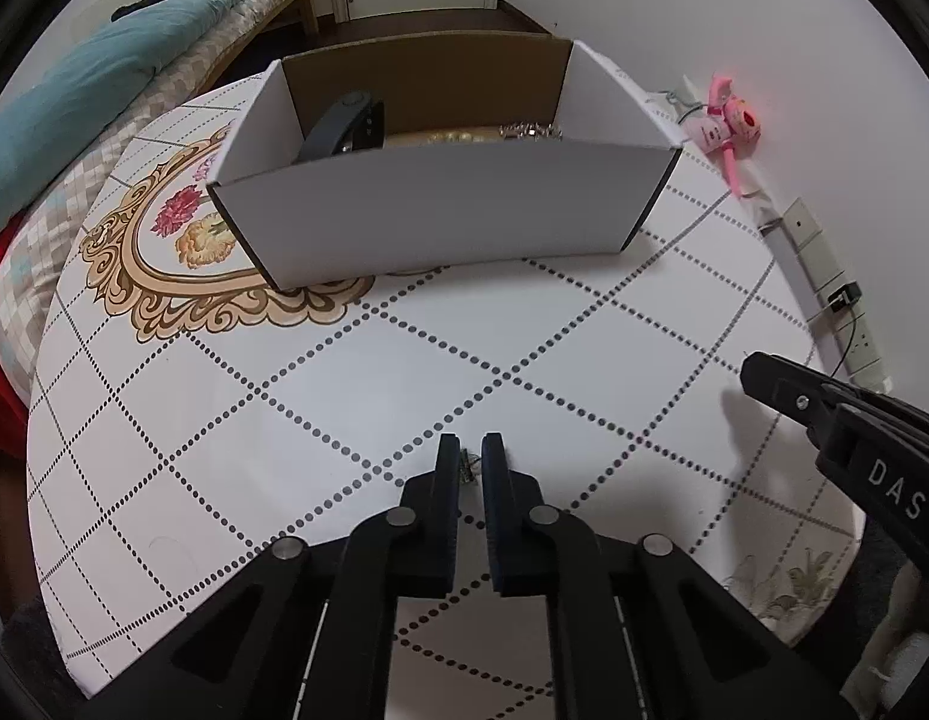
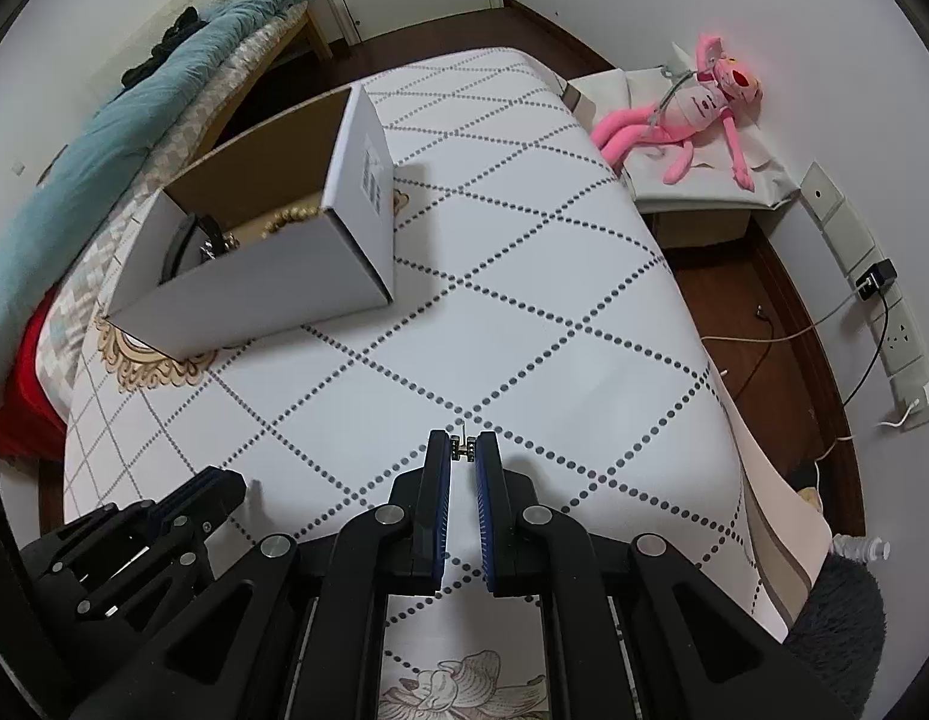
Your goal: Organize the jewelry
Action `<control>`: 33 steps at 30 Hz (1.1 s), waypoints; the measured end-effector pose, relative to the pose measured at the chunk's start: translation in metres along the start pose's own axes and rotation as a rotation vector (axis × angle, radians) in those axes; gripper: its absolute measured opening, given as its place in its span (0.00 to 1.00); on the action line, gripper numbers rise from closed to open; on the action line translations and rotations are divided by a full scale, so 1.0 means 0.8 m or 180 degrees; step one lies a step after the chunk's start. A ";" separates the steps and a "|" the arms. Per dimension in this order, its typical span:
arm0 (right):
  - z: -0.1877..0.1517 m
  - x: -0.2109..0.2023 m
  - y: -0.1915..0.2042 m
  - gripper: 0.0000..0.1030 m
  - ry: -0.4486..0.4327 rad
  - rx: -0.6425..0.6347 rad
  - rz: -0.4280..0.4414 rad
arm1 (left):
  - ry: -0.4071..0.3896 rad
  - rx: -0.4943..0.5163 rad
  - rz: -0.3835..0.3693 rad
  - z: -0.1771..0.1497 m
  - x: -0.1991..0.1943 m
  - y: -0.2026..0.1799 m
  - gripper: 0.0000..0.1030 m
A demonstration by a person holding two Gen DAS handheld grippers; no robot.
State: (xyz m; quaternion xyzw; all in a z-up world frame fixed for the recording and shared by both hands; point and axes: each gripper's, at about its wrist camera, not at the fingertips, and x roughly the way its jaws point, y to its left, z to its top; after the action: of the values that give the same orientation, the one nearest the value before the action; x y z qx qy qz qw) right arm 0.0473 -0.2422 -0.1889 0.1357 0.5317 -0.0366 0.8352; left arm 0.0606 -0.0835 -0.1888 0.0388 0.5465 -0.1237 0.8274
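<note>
While the left tool pinches a small metallic earring just above the dotted white desk, right tool clamps another small metal earring, both well short of the open white cardboard box.

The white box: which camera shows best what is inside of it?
The right wrist view. It looks down into the white box and shows beads and a dark band. In the left wrist view the front wall of the box hides most of the contents; only their tops show.
</note>
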 end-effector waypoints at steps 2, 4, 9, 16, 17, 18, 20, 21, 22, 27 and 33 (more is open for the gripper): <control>0.003 -0.006 0.001 0.09 -0.0034 0.0001 0.0023 | -0.0027 -0.0010 -0.0030 0.003 -0.006 0.001 0.05; 0.008 -0.013 0.003 0.09 -0.0082 0.0008 0.0052 | -0.0043 -0.0076 -0.0122 0.006 -0.014 0.007 0.04; 0.017 -0.029 0.005 0.09 -0.0155 0.0023 0.0133 | -0.0150 -0.0402 -0.0381 0.010 -0.050 0.048 0.04; 0.016 -0.025 0.007 0.09 -0.0132 0.0075 0.0225 | -0.0128 -0.0622 -0.0378 0.000 -0.056 0.088 0.04; 0.014 -0.023 0.007 0.09 -0.0121 0.0072 0.0227 | -0.0090 -0.0657 -0.0441 -0.001 -0.051 0.088 0.04; 0.012 -0.021 0.008 0.09 -0.0110 0.0065 0.0224 | -0.0042 -0.0708 -0.0511 -0.004 -0.044 0.087 0.05; 0.008 -0.018 0.008 0.09 -0.0089 0.0061 0.0223 | -0.0016 -0.0713 -0.0520 -0.007 -0.035 0.079 0.10; 0.007 -0.017 0.007 0.09 -0.0081 0.0062 0.0218 | 0.0005 -0.0694 -0.0517 -0.007 -0.031 0.073 0.16; 0.007 -0.016 0.007 0.09 -0.0075 0.0061 0.0210 | 0.0015 -0.0671 -0.0512 -0.008 -0.026 0.066 0.34; 0.005 -0.013 0.000 0.09 -0.0057 0.0075 0.0168 | -0.0025 -0.0382 -0.0354 -0.010 -0.012 0.029 0.40; 0.007 -0.013 -0.009 0.09 -0.0062 0.0110 0.0131 | 0.0006 -0.0035 0.0035 -0.013 0.005 -0.002 0.40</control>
State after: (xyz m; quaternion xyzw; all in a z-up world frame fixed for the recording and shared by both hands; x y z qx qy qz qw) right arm 0.0459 -0.2516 -0.1787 0.1606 0.5199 -0.0299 0.8384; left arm 0.0526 -0.0838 -0.1965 0.0373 0.5477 -0.1161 0.8278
